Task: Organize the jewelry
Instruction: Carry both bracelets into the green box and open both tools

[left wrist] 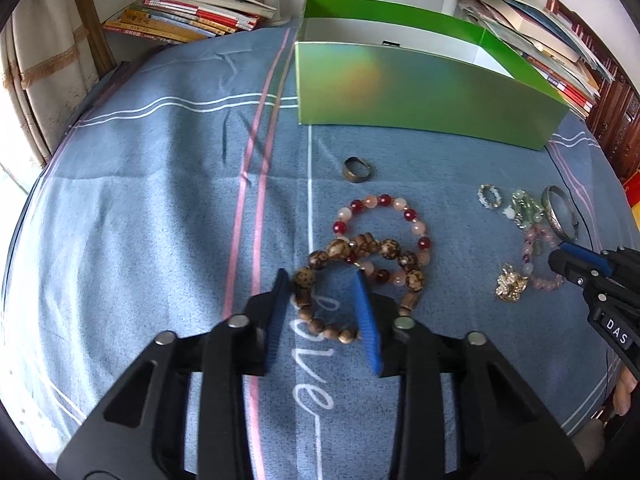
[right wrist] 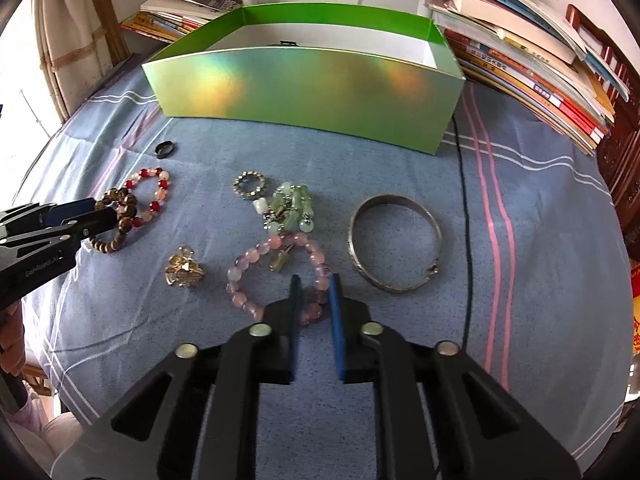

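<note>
My left tool (left wrist: 323,280) is black plastic with two flat blue fingers (left wrist: 280,312). Round silver screws (left wrist: 238,322) sit just behind the fingers. My right tool (right wrist: 314,286) looks the same, black with blue fingers (right wrist: 335,312) and silver screws (right wrist: 260,331). White letters are printed on its side.

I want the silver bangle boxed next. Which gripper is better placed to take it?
The right gripper. The silver bangle lies just beside it, though its fingers now straddle the pink bead bracelet. The left gripper sits at the brown bead bracelet, across the other jewelry.
</note>
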The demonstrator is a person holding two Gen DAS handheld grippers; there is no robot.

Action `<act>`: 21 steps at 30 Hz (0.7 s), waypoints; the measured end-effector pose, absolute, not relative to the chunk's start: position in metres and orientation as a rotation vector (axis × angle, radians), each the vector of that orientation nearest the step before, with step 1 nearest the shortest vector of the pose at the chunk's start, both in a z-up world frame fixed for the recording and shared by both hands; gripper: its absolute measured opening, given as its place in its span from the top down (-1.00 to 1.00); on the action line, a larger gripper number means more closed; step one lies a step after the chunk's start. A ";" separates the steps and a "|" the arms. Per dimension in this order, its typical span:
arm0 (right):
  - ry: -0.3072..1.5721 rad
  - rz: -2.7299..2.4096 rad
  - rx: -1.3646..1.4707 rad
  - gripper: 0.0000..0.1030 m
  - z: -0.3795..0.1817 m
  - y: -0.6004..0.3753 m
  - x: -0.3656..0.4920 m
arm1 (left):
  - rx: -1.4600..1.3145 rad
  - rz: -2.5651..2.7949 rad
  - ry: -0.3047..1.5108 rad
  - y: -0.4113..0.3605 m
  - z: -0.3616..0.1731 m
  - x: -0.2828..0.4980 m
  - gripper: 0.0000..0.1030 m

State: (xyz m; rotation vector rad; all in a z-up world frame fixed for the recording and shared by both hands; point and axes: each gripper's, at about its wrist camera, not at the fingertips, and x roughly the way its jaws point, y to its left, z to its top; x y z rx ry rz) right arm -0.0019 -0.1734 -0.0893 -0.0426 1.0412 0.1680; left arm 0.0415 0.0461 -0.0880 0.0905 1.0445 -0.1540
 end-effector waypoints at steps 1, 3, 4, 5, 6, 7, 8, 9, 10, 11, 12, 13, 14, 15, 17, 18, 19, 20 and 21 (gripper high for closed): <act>1.041 0.171 -0.042 0.84 -0.089 -0.173 -0.002 | 0.088 -0.157 1.044 0.045 -0.088 0.041 0.60; 1.044 0.177 -0.039 0.85 -0.089 -0.174 -0.002 | 0.081 -0.172 1.046 0.044 -0.088 0.041 0.77; 1.048 0.180 -0.035 0.85 -0.089 -0.174 -0.002 | 0.083 -0.176 1.047 0.043 -0.087 0.041 0.77; 1.052 0.184 -0.029 0.85 -0.088 -0.175 -0.002 | 0.084 -0.178 1.047 0.043 -0.087 0.041 0.77; 1.049 0.185 -0.026 0.85 -0.087 -0.175 -0.001 | 0.082 -0.183 1.046 0.042 -0.086 0.040 0.78; 1.037 0.185 -0.027 0.85 -0.083 -0.176 -0.002 | 0.080 -0.185 1.036 0.042 -0.082 0.040 0.78; 1.027 0.185 -0.028 0.85 -0.079 -0.176 -0.001 | 0.080 -0.187 1.025 0.041 -0.079 0.039 0.78; 1.006 0.188 -0.030 0.85 -0.072 -0.176 -0.002 | 0.080 -0.195 1.002 0.040 -0.070 0.037 0.78; 0.986 0.192 -0.034 0.85 -0.064 -0.176 -0.004 | 0.082 -0.203 0.985 0.039 -0.064 0.036 0.78; 0.972 0.193 -0.036 0.85 -0.059 -0.176 -0.004 | 0.085 -0.211 0.962 0.038 -0.055 0.034 0.78; 0.948 0.195 -0.040 0.85 -0.051 -0.177 -0.005 | 0.089 -0.218 0.945 0.037 -0.049 0.033 0.78; 0.928 0.198 -0.043 0.85 -0.044 -0.177 -0.006 | 0.093 -0.227 0.922 0.036 -0.041 0.031 0.78; 0.908 0.203 -0.048 0.85 -0.037 -0.176 -0.007 | 0.098 -0.240 0.899 0.034 -0.033 0.031 0.77; 0.895 0.206 -0.051 0.85 -0.033 -0.176 -0.007 | 0.101 -0.250 0.885 0.031 -0.027 0.031 0.77; 0.856 0.211 -0.062 0.85 -0.021 -0.175 -0.007 | 0.114 -0.262 0.853 0.028 -0.016 0.034 0.77; 0.835 0.210 -0.065 0.85 -0.014 -0.176 -0.006 | 0.121 -0.261 0.843 0.026 -0.011 0.037 0.77; 0.816 0.207 -0.065 0.85 -0.008 -0.177 -0.003 | 0.126 -0.263 0.830 0.024 -0.006 0.039 0.77; 0.791 0.204 -0.065 0.85 0.001 -0.179 0.000 | 0.128 -0.268 0.814 0.023 0.000 0.042 0.77; 0.774 0.203 -0.066 0.85 0.007 -0.178 0.005 | 0.128 -0.275 0.791 0.022 0.009 0.045 0.77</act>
